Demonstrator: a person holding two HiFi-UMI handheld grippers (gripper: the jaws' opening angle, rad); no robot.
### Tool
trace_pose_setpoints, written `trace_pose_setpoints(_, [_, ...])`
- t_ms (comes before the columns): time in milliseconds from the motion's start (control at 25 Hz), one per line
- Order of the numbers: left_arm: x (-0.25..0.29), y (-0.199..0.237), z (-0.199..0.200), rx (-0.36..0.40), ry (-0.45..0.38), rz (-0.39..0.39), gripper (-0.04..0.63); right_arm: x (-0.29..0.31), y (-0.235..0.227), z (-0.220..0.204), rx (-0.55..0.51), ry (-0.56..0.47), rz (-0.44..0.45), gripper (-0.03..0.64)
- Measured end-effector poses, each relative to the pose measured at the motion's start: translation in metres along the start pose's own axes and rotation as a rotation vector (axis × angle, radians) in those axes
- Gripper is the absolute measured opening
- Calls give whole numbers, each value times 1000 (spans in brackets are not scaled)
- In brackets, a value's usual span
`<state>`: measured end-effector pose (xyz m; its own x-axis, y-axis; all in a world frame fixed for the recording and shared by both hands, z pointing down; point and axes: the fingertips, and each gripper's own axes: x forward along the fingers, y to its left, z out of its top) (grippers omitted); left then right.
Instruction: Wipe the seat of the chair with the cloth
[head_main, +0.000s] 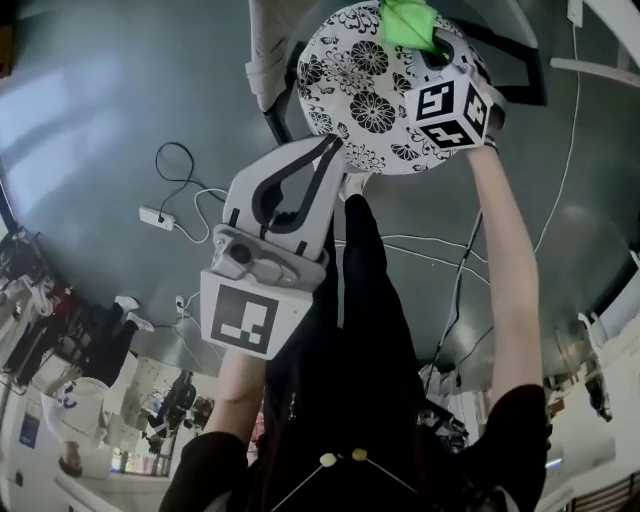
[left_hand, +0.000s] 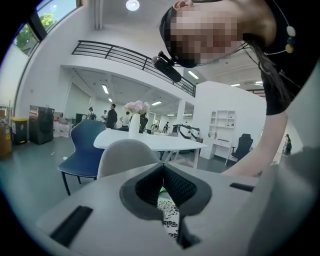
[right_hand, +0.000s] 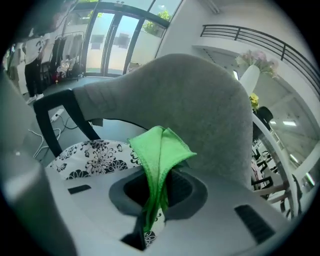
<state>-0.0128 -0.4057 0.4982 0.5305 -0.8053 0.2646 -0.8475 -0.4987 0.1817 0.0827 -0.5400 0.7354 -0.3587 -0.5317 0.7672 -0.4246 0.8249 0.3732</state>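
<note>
The chair's round seat (head_main: 365, 90), black-and-white flowered, lies at the top of the head view. My right gripper (head_main: 428, 48) hangs over the seat's far right part, shut on a folded green cloth (head_main: 408, 22). In the right gripper view the cloth (right_hand: 160, 150) sticks up from between the jaws, in front of the grey backrest (right_hand: 195, 105), with the flowered seat (right_hand: 95, 152) to the left. My left gripper (head_main: 333, 145) hovers at the seat's near edge. Its jaws meet at the tips with nothing between them, and a strip of seat (left_hand: 168, 216) shows below them.
A power strip (head_main: 157, 216) and cables (head_main: 440, 262) lie on the grey floor around the chair. The person's dark-clad legs (head_main: 360, 300) stand just in front of it. A blue chair (left_hand: 86, 147) and a white table (left_hand: 150, 140) stand beyond.
</note>
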Motion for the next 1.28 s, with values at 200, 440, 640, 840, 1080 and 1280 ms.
trace_pose_setpoints(200, [3, 0, -15, -4, 14, -20, 6, 42, -4, -15, -21, 79, 2, 51])
trace_pose_setpoints(440, [1, 1, -29, -15, 43, -32, 6, 62, 18, -33, 5, 120, 35, 49])
trace_pose_setpoints(640, [1, -5, -34, -19, 50, -41, 6, 66, 40, -44, -17, 148, 66, 49])
trace_pose_setpoints(840, [5, -11, -38, -48, 45, -33, 6, 58, 66, -55, -80, 169, 97, 49])
trace_pose_setpoints(1080, [12, -18, -38, -43, 44, -43, 6, 44, 98, -74, -123, 183, 143, 49])
trace_pose_setpoints(1280, [14, -22, -40, -41, 50, -41, 6, 28, 135, -86, -185, 181, 192, 49])
